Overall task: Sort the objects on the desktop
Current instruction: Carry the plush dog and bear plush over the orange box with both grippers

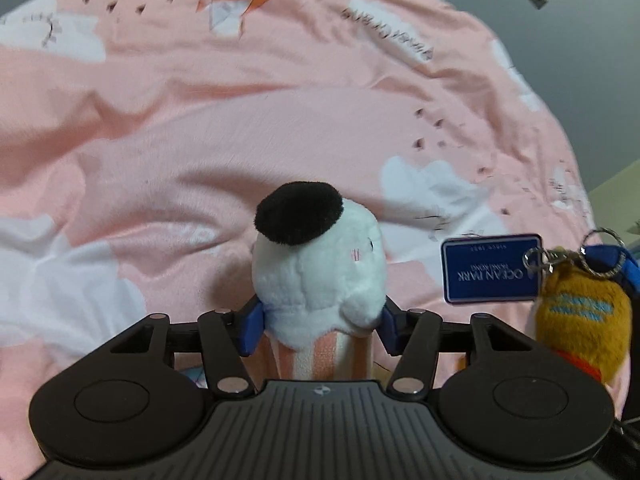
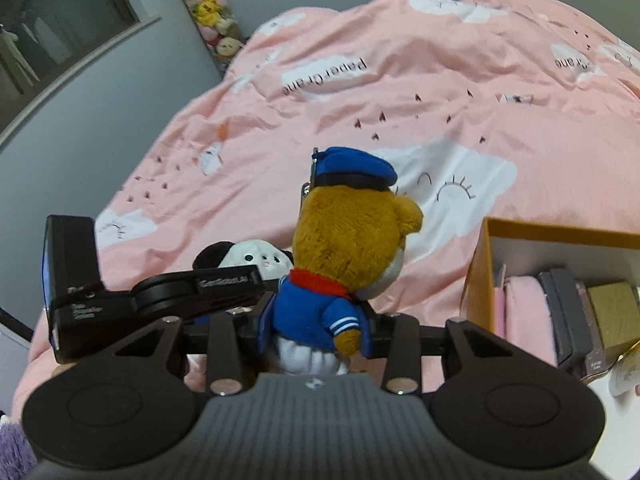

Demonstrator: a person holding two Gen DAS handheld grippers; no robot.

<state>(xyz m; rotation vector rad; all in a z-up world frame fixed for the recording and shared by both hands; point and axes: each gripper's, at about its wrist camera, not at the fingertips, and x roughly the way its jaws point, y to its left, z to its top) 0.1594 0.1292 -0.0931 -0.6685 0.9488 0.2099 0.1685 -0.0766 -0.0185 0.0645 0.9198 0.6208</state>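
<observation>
Left claw (image 1: pixel 320 322) holds a white plush toy (image 1: pixel 320 268) with a black ear patch and a pink-and-white striped lower part; both blue pads (image 1: pixel 252 330) sit against the plush's sides at its lower body, so the claw pinches it, jaws set wide. In the left wrist view the plush stands upright at centre, over a pink duvet (image 1: pixel 200 128) printed with white clouds and small dark birds. At 3 o'clock in that view hangs a blue "OCEAN PARK" tag (image 1: pixel 490 268) on a metal key ring (image 1: pixel 534 258), joined to the brown bear plush (image 1: pixel 580 320).

Right claw (image 2: pixel 316 330) pinches the brown bear plush (image 2: pixel 348 240) at its blue jacket and white trousers; the blue pads press on both sides of the body. The bear wears a blue sailor cap (image 2: pixel 354 166) and red neckerchief (image 2: pixel 316 280), and faces toward 3 o'clock, upright, above the bed. At 9 o'clock of the bear the left claw shows side-on with the white plush toy (image 2: pixel 256 256) peeking over it, just beside the bear.

At 3 to 4 o'clock in the right wrist view an open orange-rimmed box (image 2: pixel 480 272) holds a pink item (image 2: pixel 524 312), dark grey cases (image 2: pixel 564 312) and a gold box (image 2: pixel 616 312). At 11 o'clock a tall clear column of plush toys (image 2: pixel 212 12) stands by the grey wall (image 2: pixel 120 92)
</observation>
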